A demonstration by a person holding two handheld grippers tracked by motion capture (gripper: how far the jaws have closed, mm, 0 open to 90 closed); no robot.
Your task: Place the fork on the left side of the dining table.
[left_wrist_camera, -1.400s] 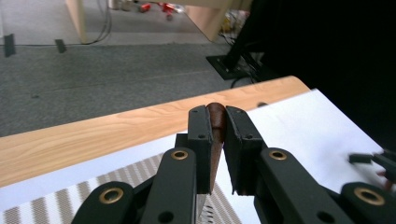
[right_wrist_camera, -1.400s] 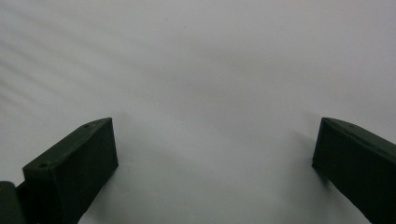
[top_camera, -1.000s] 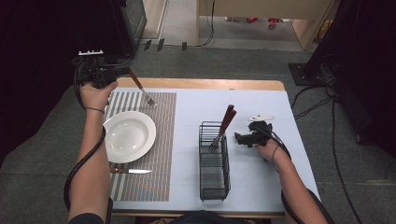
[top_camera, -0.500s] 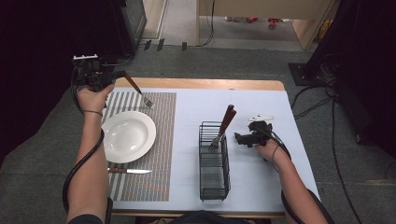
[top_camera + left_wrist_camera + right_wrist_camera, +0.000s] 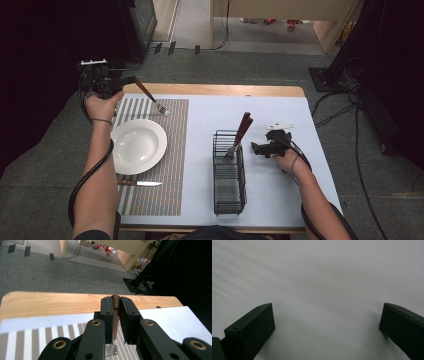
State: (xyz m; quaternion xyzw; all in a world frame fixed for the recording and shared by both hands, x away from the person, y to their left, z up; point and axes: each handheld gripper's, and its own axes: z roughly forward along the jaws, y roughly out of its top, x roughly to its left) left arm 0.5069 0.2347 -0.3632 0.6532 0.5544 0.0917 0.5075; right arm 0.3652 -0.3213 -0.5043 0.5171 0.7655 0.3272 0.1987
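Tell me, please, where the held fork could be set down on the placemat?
The left gripper holds the fork over the bare far strip of the placemat. The strip right of the plate is also free. The near-left corner is crowded by the knife.

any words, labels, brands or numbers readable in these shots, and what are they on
None: no readable text anywhere.
The plate, placemat, knife and basket are unmarked.
The fork in the left tool has a plain brown handle.
The right tool carries no label.
The red clutter on the floor is too blurred to read.
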